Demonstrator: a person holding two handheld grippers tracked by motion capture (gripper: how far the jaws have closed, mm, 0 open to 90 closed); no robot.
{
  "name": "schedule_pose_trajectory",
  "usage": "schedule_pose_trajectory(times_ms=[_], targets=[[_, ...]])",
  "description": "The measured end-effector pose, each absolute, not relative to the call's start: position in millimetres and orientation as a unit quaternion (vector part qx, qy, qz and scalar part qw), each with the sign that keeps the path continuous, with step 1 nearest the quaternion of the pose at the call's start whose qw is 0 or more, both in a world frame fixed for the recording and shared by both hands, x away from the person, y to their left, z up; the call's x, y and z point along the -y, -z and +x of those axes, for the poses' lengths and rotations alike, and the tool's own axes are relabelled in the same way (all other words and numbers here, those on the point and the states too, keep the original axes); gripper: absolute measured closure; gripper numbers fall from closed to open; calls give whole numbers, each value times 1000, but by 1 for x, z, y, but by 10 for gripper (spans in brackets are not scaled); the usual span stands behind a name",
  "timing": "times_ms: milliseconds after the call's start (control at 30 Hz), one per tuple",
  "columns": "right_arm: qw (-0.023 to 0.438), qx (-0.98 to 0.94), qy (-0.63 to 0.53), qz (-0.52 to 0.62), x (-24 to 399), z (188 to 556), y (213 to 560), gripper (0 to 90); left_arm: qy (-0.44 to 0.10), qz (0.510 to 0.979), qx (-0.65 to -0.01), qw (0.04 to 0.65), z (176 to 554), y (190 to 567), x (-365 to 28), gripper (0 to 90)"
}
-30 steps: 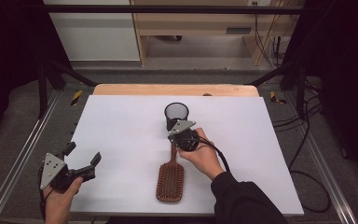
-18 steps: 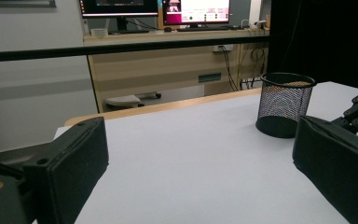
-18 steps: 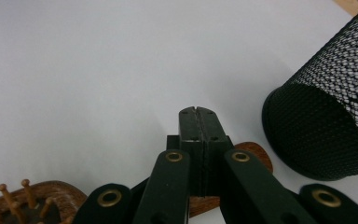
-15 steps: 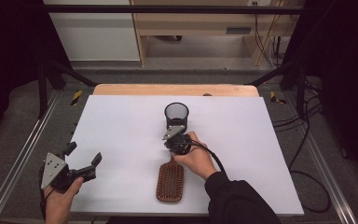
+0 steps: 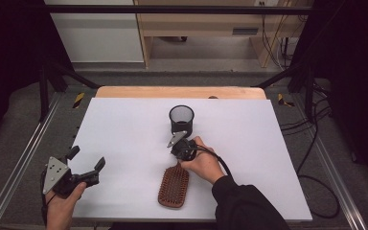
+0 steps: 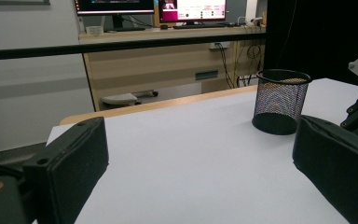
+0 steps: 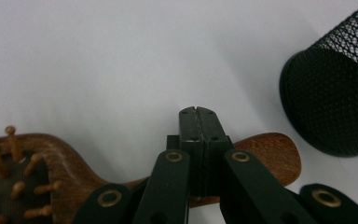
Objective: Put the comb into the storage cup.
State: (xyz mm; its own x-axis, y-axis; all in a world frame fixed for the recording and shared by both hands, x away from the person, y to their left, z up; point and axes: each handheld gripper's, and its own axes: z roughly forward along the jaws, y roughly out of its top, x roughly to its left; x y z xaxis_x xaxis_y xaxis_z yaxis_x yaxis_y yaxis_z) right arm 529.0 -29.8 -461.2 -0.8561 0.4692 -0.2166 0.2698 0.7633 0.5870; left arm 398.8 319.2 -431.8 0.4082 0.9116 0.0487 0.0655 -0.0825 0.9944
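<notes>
White worktop [image 5: 124, 129]: right gripper [image 7: 198, 122], jaws now pressed together, has dropped from the mesh cup [image 5: 181, 119] onto the hairbrush [image 5: 174, 184] handle; left gripper [image 5: 84, 167] idles open.

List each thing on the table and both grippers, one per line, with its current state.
hairbrush: flat on the table, bristles up, handle toward the cup.
mesh cup: upright, looks empty, apart from the brush.
left gripper: jaws wide open, holding nothing.
right gripper: jaws closed together above the brush handle, not gripping it.
</notes>
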Motion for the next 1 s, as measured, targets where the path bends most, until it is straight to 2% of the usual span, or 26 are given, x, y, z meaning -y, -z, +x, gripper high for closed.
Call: schedule_pose_trajectory(times_ms=[467,1000], targets=[[166,-918,-276,230,70,513,461,900,-379,638,-386,548,400,433,-318,38],[155,-915,-286,239,102,465,463,900,-379,638,-389,545,400,433,-319,38]])
